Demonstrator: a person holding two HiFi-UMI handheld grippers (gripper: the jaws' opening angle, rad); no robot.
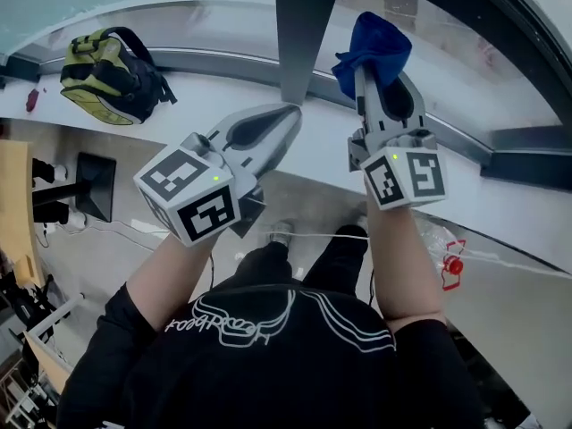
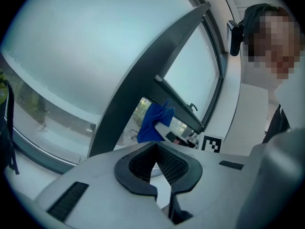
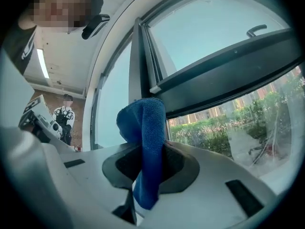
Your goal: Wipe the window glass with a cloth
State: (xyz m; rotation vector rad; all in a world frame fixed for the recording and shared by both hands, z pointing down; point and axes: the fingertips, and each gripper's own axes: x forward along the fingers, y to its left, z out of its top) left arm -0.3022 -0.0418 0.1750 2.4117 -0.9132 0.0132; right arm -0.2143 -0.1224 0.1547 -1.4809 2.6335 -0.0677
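My right gripper (image 1: 365,68) is shut on a blue cloth (image 1: 374,45), which bunches out past its tips and is held up at the window glass (image 1: 429,38), to the right of a dark upright frame bar (image 1: 304,25). The right gripper view has the blue cloth (image 3: 147,128) pinched between the jaws of the right gripper (image 3: 150,149), with glass (image 3: 205,37) behind. My left gripper (image 1: 284,119) is shut and empty, its tips near the foot of the frame bar. From the left gripper (image 2: 156,149) the blue cloth (image 2: 152,120) shows ahead, beside a large pane (image 2: 95,46).
A yellow and black backpack (image 1: 107,74) lies on the white sill (image 1: 223,88) at the left. Below are a black stand (image 1: 94,186), a white cord and a red item (image 1: 453,264) on the floor. A window handle (image 3: 256,30) sticks out high on the right.
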